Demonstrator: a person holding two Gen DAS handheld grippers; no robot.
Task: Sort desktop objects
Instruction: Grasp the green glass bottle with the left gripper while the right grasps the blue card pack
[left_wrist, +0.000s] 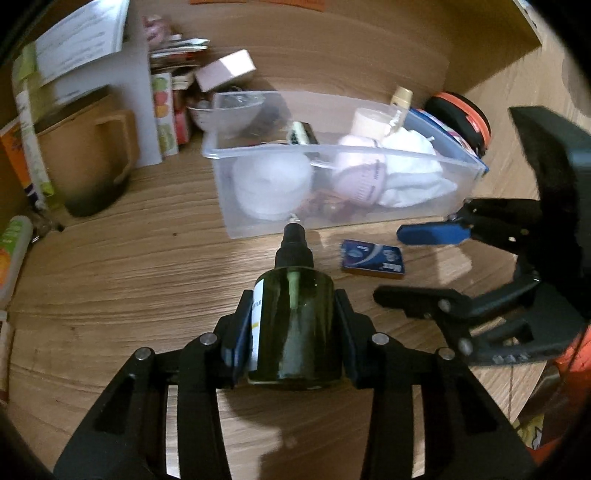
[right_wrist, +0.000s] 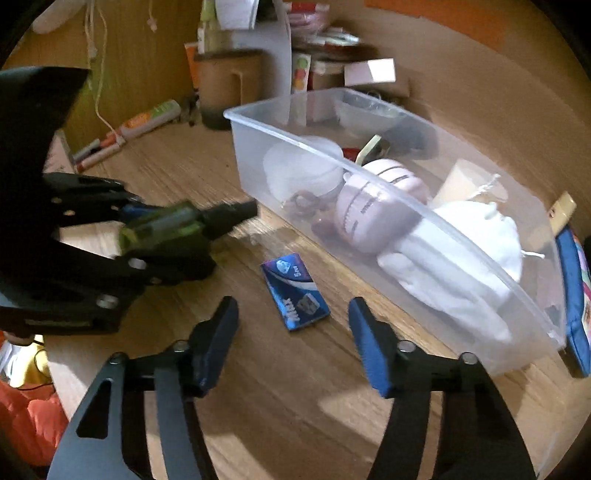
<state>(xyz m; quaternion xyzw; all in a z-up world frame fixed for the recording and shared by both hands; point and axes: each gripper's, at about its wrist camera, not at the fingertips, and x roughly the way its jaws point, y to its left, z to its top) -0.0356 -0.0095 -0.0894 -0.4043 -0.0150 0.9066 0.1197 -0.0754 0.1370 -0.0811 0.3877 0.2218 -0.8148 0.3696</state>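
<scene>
Between the left gripper (left_wrist: 293, 325) jaws sits the green spray bottle (left_wrist: 295, 328), seemingly clamped.

Little can be read. On the flat blue packet (right_wrist: 294, 291) lying on the wooden desk, in the lower middle of the right wrist view, white letters spell what looks like "Mint", with a smaller mark near "5" above it; both are blurred. On the white label of the dark green bottle (left_wrist: 293, 332), in the lower middle of the left wrist view, only the letters "TLE" show.
</scene>
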